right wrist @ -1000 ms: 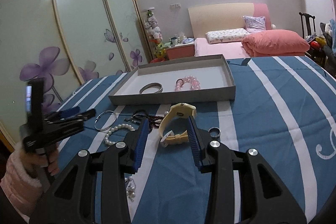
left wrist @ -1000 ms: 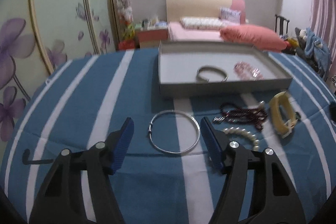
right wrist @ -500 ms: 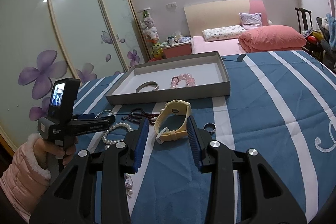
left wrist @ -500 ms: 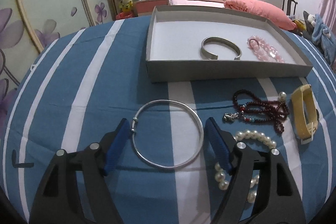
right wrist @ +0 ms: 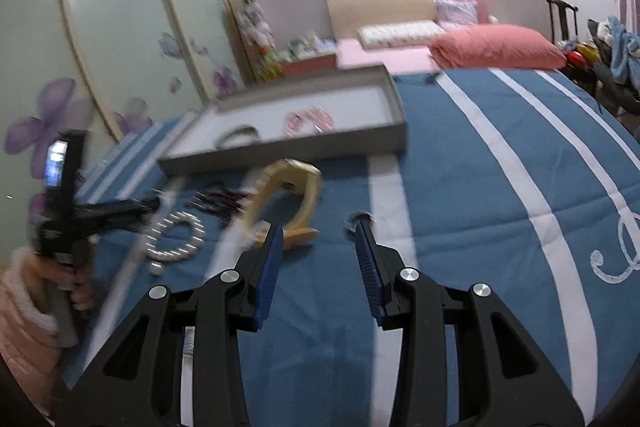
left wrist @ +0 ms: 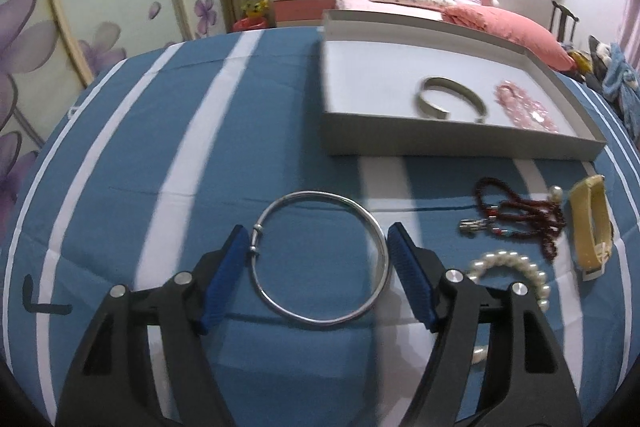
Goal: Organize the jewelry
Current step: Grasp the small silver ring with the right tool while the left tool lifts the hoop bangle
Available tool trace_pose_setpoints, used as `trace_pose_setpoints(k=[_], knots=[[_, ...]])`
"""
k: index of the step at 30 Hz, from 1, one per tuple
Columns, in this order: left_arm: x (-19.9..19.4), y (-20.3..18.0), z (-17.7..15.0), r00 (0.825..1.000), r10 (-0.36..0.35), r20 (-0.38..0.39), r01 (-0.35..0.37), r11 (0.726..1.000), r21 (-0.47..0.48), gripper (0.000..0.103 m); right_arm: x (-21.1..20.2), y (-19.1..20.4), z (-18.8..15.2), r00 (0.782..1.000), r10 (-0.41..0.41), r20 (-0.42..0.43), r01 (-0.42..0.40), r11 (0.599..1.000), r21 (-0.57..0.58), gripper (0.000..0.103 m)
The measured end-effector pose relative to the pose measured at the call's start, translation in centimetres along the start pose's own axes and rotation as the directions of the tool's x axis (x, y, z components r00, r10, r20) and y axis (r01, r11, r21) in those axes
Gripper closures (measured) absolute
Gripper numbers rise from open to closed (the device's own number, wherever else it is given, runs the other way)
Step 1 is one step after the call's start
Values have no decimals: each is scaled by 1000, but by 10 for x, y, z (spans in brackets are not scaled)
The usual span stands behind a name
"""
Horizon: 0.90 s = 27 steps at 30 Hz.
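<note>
A thin silver bangle lies flat on the blue striped cloth, between the open fingers of my left gripper, whose blue pads flank its sides. A grey tray behind holds a silver cuff and a pink bead bracelet. A dark red bead string, a pearl bracelet and a yellow watch lie to the right. My right gripper is open and empty, the yellow watch just left of its left pad and a small ring at its right fingertip.
The tray sits at the back of the cloth in the right wrist view, with the pearl bracelet and the other hand-held gripper at the left. A bed and wardrobe doors stand behind the table.
My left gripper has moved forward, so its pads now flank the silver bangle. My right gripper has swung right, off the yellow watch, and opened wider.
</note>
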State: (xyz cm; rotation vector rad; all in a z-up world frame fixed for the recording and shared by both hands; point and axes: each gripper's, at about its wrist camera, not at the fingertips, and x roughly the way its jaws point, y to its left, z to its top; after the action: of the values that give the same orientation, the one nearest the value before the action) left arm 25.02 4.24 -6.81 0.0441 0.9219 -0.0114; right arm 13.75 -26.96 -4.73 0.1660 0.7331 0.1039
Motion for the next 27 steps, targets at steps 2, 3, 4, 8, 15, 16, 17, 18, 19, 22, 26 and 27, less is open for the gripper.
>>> trace_pose_setpoints(k=[2,3,4,8,15,16,17,18,19,22,26,27], knots=[[-1,12,-1,1000,13,-1,-13,1000,-23,33,9,-2,1,999,-25,-38,25,1000,-1,64],[-2,16,-2,1000,17,-1,-17,999,-29,34,15,-4,2,997,-38,-60,38,999,-2,64],[-3,20,-3,1000,19,-2,-19,999,-37,34,19,-5,2,996,-47,-73,47,999,-5,64],[-4,24,-4,1000,24,-2,-25,999,-43,33,31,-4,5,990,-78,-119,75,997,-33,64],[-5,24,-4,1000,25,-3,-25,999,-42,33,47,1,15,982,-125,-139,115,990,-81,67],[-5,24,-4,1000,25,-3,-25,999,-42,33,48,2,15,980,-145,-138,133,987,-90,72],[-5,24,-4,1000,25,-3,-25,999,-43,33,47,2,15,978,-154,-137,142,985,-96,80],[-5,24,-4,1000,24,-3,-25,999,-43,33,46,2,14,979,-148,-141,135,986,-92,80],[-5,24,-4,1000,24,-2,-24,999,-43,33,44,0,13,979,-143,-142,132,988,-86,80],[-5,25,-4,1000,23,0,-23,999,-44,34,35,-3,13,986,-114,-118,108,993,-56,80],[-13,21,-6,999,33,26,-32,999,-43,34,10,1,19,996,-87,-17,86,995,-52,80],[-18,19,-6,998,41,43,-40,998,-38,34,5,2,21,997,-83,3,83,995,-53,80]])
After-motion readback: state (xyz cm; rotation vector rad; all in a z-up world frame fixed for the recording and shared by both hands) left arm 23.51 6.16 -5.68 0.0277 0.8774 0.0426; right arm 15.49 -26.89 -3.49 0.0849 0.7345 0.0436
